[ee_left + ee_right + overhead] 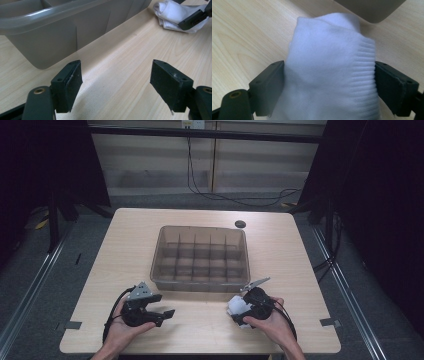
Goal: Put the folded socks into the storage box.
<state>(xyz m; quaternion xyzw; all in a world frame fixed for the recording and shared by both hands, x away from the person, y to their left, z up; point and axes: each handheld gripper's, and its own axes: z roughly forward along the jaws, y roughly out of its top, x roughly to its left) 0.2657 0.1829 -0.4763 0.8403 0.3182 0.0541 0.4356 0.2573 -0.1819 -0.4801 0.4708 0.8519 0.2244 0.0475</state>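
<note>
I see a white ribbed sock, black jaws, a translucent grey-brown divided bin, and a pale wood-grain bench.

Ribbed white knit cloth sock, glossy translucent grey plastic bin, matt pale wood-grain table.

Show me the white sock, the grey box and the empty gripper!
white sock (327, 62): right gripper view, its ribbed middle.
grey box (200, 287): high view, its near wall.
left gripper (116, 85): left gripper view, between its open jaws.
</note>
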